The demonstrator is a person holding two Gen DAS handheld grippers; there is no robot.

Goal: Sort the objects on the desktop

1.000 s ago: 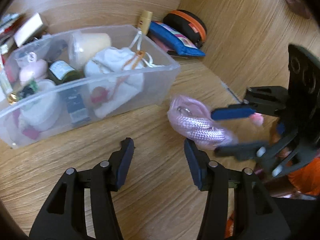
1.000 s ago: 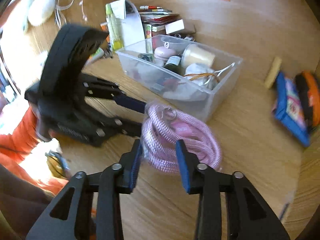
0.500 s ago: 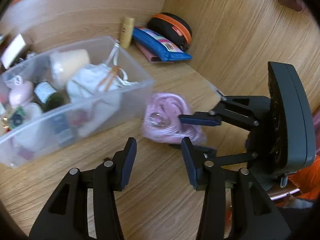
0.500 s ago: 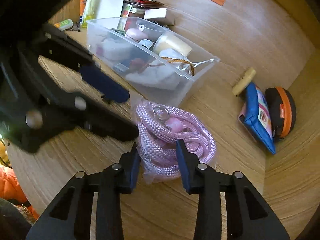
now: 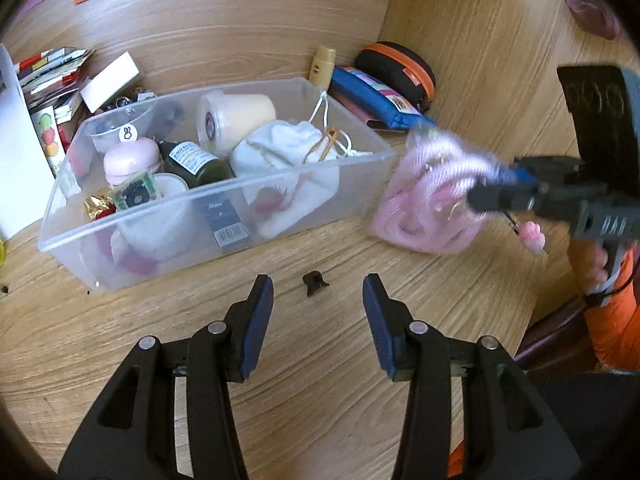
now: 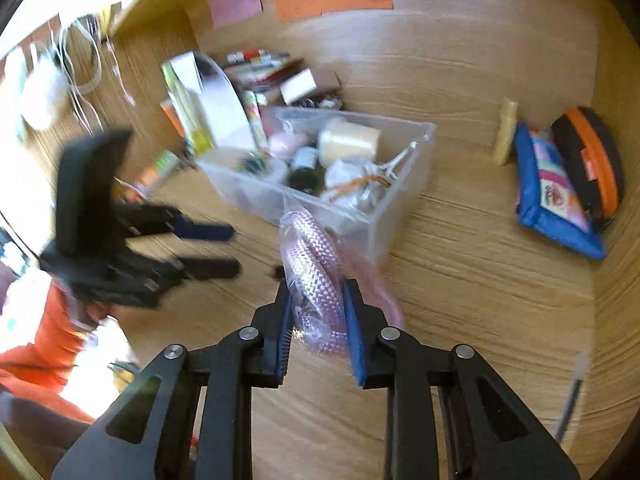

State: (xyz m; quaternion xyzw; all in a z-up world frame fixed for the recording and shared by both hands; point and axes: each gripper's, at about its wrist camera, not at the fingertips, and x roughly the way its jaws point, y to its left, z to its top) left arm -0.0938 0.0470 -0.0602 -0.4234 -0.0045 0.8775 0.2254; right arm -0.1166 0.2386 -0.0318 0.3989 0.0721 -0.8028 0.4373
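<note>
My right gripper (image 6: 316, 296) is shut on a pink rope coil in a clear bag (image 6: 316, 276) and holds it above the desk, just right of the clear plastic bin (image 6: 400, 168). In the left wrist view the bagged rope (image 5: 432, 200) hangs blurred beside the bin (image 5: 360, 192), with the right gripper (image 5: 496, 188) clamped on it. My left gripper (image 5: 318, 300) is open and empty above the desk in front of the bin. The bin holds a white pouch (image 5: 288, 152), a tape roll (image 5: 236, 114), a dark bottle (image 5: 196, 164) and several small items.
A small black clip (image 5: 314, 282) lies on the desk between my left fingers. A blue pouch (image 5: 376, 96), an orange-trimmed black case (image 5: 396, 68) and a beige tube (image 5: 322, 64) lie in the back right corner. Books and boxes (image 5: 52, 80) are stacked at the back left.
The right gripper has lifted the bagged rope off the desk and pulled it right and up. The left gripper has drawn back and swung left; the small black clip now shows.
</note>
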